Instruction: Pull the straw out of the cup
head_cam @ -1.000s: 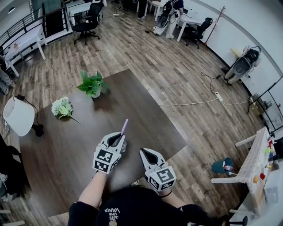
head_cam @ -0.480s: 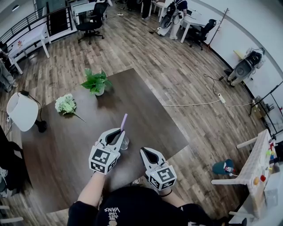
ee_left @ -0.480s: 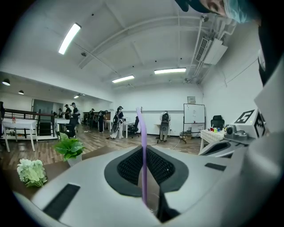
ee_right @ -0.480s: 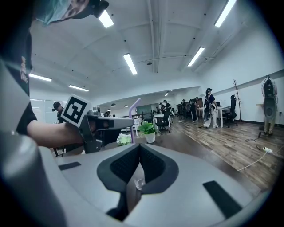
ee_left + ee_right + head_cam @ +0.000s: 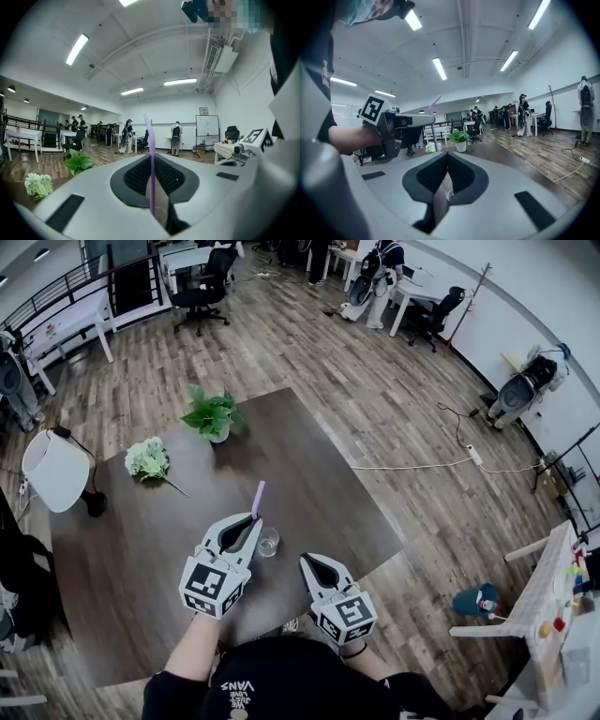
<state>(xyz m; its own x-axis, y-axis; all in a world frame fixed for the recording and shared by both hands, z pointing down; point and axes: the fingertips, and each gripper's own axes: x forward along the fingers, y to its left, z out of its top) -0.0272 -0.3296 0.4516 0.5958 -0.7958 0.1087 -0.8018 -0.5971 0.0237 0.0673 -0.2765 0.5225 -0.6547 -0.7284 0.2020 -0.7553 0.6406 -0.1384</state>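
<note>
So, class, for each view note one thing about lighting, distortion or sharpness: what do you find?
Head view: wide-angle bending, the floorboards curve toward the edges. Left gripper view: black rounded corners, a glaring ceiling light, the straw sharp up close. Right gripper view: the same dark corners, bright strip lights.

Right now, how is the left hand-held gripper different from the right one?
The left hand-held gripper pinches the purple straw; the right hand-held gripper is shut on nothing. In the head view the left one's tip shows beyond the glass cup, while the right one's stops short of it. Both are white with a square-marker cube and point the same way across the table.
</note>
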